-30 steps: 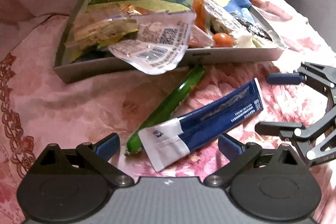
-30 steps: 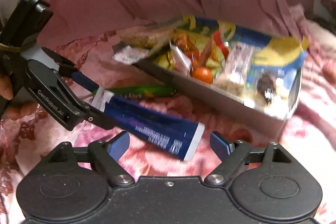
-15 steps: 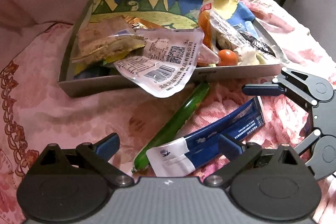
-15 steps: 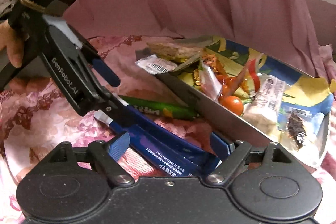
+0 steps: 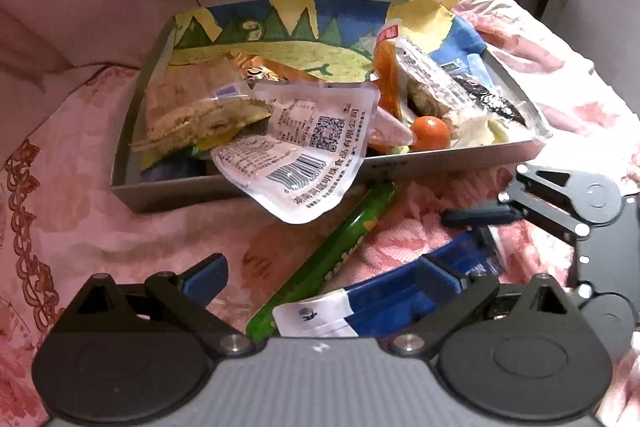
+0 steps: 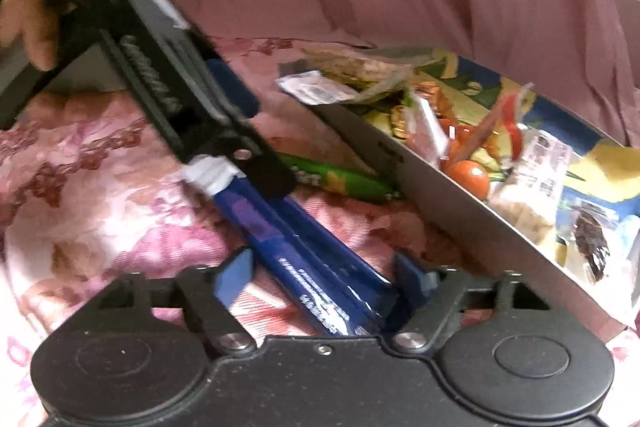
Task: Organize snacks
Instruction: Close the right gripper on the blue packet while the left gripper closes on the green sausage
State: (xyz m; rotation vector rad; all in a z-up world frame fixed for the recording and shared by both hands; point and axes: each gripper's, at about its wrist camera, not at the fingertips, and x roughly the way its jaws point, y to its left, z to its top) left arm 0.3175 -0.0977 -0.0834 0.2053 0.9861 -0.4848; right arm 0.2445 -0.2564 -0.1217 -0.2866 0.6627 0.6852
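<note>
Pink floral cover (image 5: 168, 239); blue packet (image 6: 304, 259) seemingly between closing right hand-held gripper (image 6: 320, 277) jaws

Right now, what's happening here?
A person with two handheld grippers is sorting snacks into a tray on a pink bedspread. The right gripper has just been closing around the blue packet, which lies between its fingers. The left gripper is open above that packet's white end and a green stick snack.
</note>
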